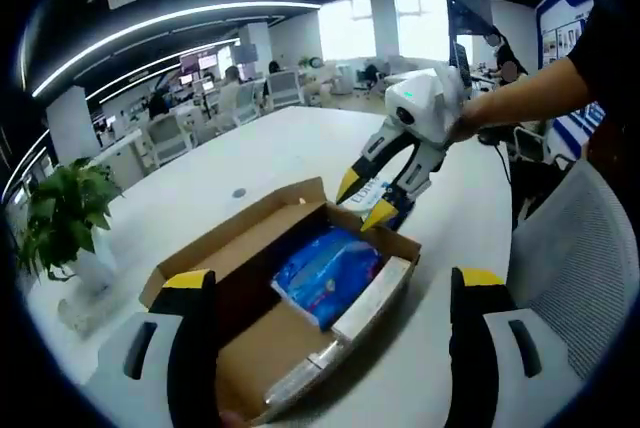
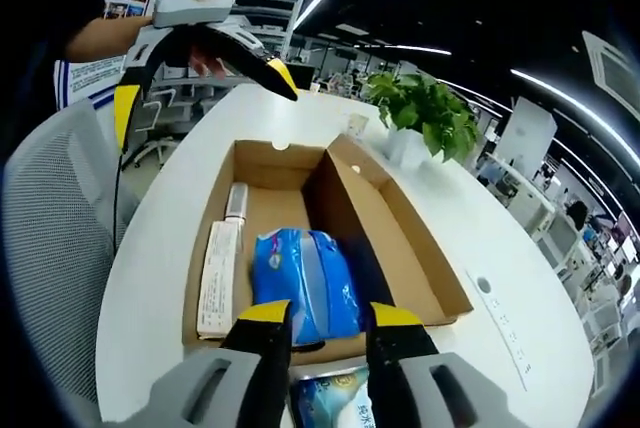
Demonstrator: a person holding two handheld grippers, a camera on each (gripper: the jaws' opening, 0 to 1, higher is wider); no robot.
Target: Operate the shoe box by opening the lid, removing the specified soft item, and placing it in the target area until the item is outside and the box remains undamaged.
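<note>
Open-plan office, dark ceiling with strip lights, desks and chairs in rows behind. White table (image 1: 250, 163) carries the work.

Left gripper view, left to right: potted plant (image 1: 62, 210) stands at the table's left edge. Cardboard shoe box (image 1: 205, 248) lies open near the middle, lid flap folded out flat on the table. Inside the box sits a blue soft pack (image 1: 325, 273), crinkled plastic, lying flat against the right part of the box floor. A long white carton (image 1: 375, 298) lies along the near-right wall, touching the pack's edge. Left gripper (image 1: 335, 293) hangs above the near end of the box, jaws spread wide, nothing between them. Right gripper (image 1: 368, 200) reaches in from the right, held by a person's hand (image 1: 465, 126), yellow tips at the far corner of the box. A grey mesh chair (image 1: 580, 268) stands at the table's right side.

Right gripper view, left to right: mesh chair (image 2: 50, 238) at left; left gripper (image 2: 200, 73) hovers above the far end of the box (image 2: 400, 238), jaws wide apart. White carton (image 2: 218, 278) lies along the left wall, blue soft pack (image 2: 305, 283) just beside it on the box floor. Right gripper (image 2: 330, 318) has jaws set narrow, closed around the edge of a second printed packet (image 2: 335, 398) just outside the box's near wall. Plant (image 2: 425, 108) stands beyond the box, at upper right.
</note>
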